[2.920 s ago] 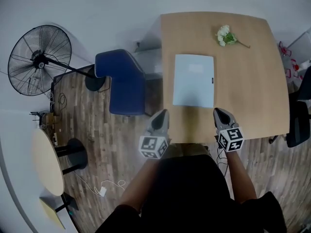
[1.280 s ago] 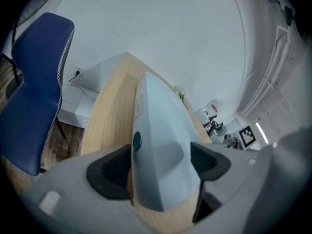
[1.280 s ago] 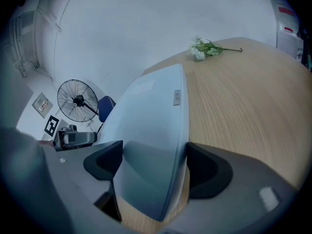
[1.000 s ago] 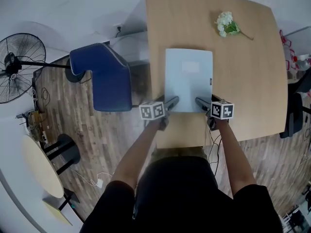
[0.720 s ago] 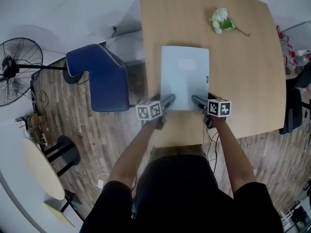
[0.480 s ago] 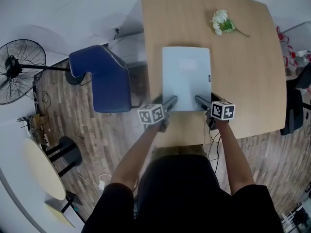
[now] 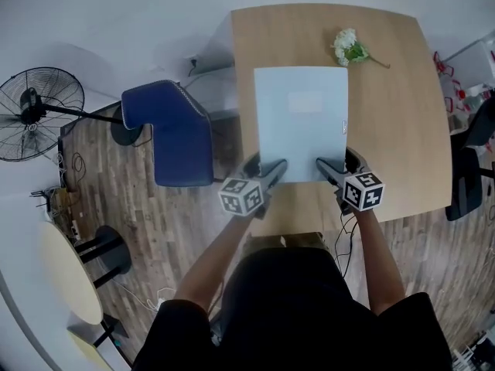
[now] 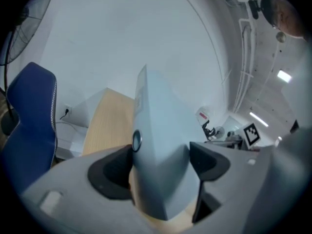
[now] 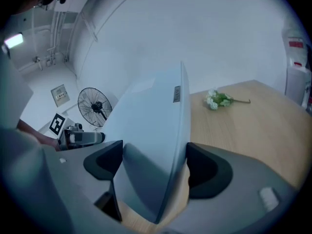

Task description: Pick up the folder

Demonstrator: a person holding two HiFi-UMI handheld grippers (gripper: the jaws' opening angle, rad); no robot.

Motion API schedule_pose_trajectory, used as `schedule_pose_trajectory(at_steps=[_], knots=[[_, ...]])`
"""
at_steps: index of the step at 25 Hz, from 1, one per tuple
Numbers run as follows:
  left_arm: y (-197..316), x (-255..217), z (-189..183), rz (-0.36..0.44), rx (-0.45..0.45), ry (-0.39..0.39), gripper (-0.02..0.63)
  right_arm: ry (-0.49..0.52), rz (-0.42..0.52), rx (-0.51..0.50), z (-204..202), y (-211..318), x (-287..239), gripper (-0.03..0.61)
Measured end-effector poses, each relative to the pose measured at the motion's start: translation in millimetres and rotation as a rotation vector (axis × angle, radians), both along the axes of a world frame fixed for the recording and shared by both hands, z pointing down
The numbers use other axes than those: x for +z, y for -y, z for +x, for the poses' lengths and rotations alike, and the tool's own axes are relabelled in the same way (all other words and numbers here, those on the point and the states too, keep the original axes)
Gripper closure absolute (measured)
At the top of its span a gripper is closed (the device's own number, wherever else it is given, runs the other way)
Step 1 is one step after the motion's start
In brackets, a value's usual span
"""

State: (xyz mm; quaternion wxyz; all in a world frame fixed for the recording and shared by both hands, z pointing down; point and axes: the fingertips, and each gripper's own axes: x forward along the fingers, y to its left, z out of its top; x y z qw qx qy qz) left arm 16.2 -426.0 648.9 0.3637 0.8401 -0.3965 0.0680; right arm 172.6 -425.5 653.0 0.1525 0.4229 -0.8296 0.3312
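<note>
Two-handed hold on the pale blue flat folder (image 7: 300,122), taken at its near edge, just above the near edge of the light wooden table (image 7: 394,130). Left gripper (image 7: 271,172) clenched on the folder's near left corner, right gripper (image 7: 331,168) clenched on its near right corner. Nothing but folder between the dark pads in either gripper view.

Judged as the lift itself: grasp made, near edge raised clear of the table. Far edge perhaps resting on the wood; impossible to tell. Next move calls for raising both grippers together and level, with the pinch kept firm against sagging or slipping at one corner.

Only from the head view: the folder's whole outline, nearer the table's left edge than its right, reaching almost to the small bunch of white flowers (image 7: 348,47) by the far edge.

Only from the left gripper view: a small round fitting (image 8: 136,141) on the folder's side, beside the left pad, with bare table below.

Only from the right gripper view: the folder tilting upward away from the jaws, a small dark tab (image 9: 176,94) on its right edge, and the flowers lying apart from it.

Further off, left of the table: a dark blue padded chair (image 7: 174,134), then a black standing fan (image 7: 31,114) on the plank floor.
</note>
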Motion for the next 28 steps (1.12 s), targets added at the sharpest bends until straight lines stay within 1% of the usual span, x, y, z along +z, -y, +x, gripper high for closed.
schedule_pose_trajectory(at_steps=[3,6,11,14,21,25,28], knots=[[-16,-33,-3,0.06,-0.001,-0.015,0.244,-0.018,0.088,-0.014,-3,-14,-39,0.166],[-31,-68,-9,0.117,-0.015,-0.026,0.244,-0.001,0.151,-0.005,-7,-29,-73,0.169],[-63,-115,-22,0.132,-0.072,-0.039,0.242,0.021,0.231,-0.003,-19,-57,-125,0.175],[-83,-142,-31,0.172,-0.093,-0.057,0.241,0.017,0.289,-0.022,-28,-74,-154,0.176],[-110,-202,-53,0.343,-0.089,0.012,0.241,0.014,0.417,-0.069,-53,-98,-209,0.178],[-112,-235,-58,0.471,-0.087,0.066,0.239,0.002,0.485,-0.074,-59,-100,-237,0.181],[-109,-244,-62,0.514,-0.08,0.102,0.239,-0.011,0.514,-0.07,-63,-97,-244,0.185]])
